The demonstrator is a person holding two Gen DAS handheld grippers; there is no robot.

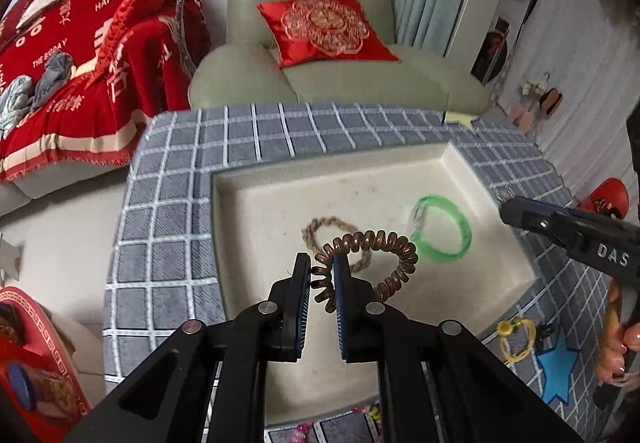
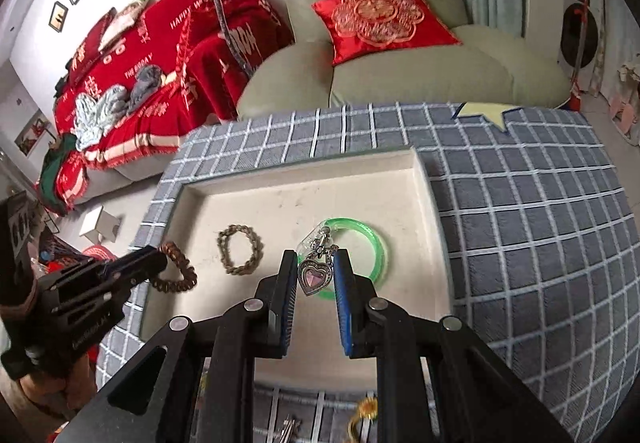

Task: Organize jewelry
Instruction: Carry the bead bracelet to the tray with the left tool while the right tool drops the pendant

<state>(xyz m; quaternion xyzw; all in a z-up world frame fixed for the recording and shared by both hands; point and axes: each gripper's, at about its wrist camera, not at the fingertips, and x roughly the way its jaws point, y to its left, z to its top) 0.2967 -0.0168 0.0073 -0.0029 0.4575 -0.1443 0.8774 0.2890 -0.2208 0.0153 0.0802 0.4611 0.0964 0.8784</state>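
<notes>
My left gripper (image 1: 322, 263) is shut on a brown spiral coil bracelet (image 1: 384, 247), held over the white tray (image 1: 360, 179). In the tray lie a braided rope bracelet (image 1: 320, 227) and a green bangle (image 1: 444, 229). My right gripper (image 2: 315, 259) is shut on a silver heart pendant (image 2: 314, 277) with a pink stone, which sits in front of the green bangle (image 2: 374, 243). From the right wrist view the left gripper (image 2: 156, 263) with the coil bracelet (image 2: 176, 275) stands at the tray's left edge, beside the rope bracelet (image 2: 240, 251). The right gripper (image 1: 505, 199) shows at the tray's right edge.
The tray (image 2: 304, 179) rests on a grey checked cloth (image 1: 168, 203). A yellow flower charm on a cord (image 1: 514, 335) and a blue star (image 1: 558, 367) lie at the near right, pink beads (image 1: 300, 431) at the front. A green armchair (image 1: 340, 75) stands behind. A person's hand (image 1: 616, 343) holds the right gripper.
</notes>
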